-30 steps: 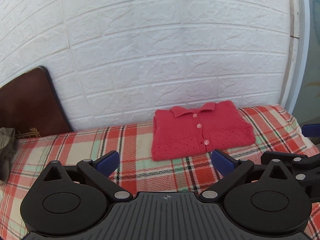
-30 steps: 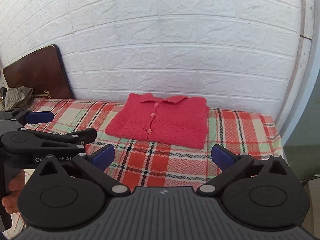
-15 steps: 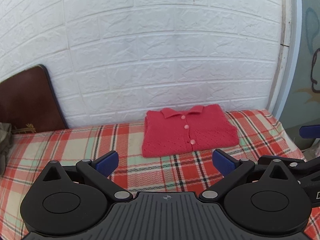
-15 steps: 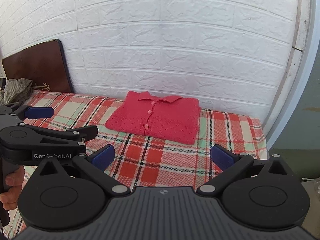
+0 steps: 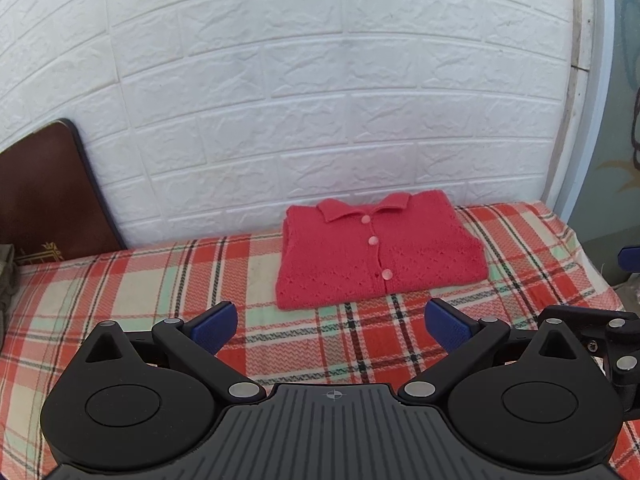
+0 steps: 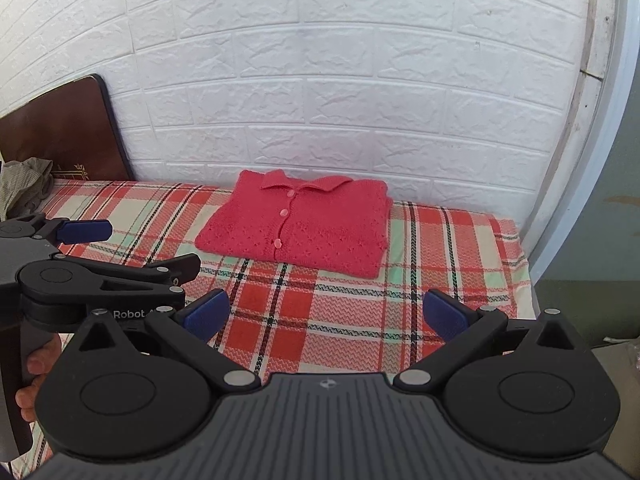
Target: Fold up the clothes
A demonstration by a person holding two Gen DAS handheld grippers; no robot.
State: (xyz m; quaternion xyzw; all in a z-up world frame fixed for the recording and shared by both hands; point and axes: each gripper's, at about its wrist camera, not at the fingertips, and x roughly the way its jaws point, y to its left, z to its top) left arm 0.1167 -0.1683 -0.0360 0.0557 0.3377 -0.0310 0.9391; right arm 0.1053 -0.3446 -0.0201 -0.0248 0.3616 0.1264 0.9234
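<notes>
Lying folded at the centre of both views, the red cardigan [image 5: 380, 252] rests on the plaid bedspread [image 5: 160, 280] against the white brick wall [image 5: 320, 100], collar toward the wall and its long side running across the frame. It lies straight ahead of and well apart from both the left tongs [image 5: 330, 322] and the right tongs [image 6: 326, 314], each spread wide and holding nothing, neither clearly nearer. Lettering reading "Robot" shows on the left tongs at the right view's left edge, and a brown board [image 6: 68, 132] leans at upper left.
</notes>
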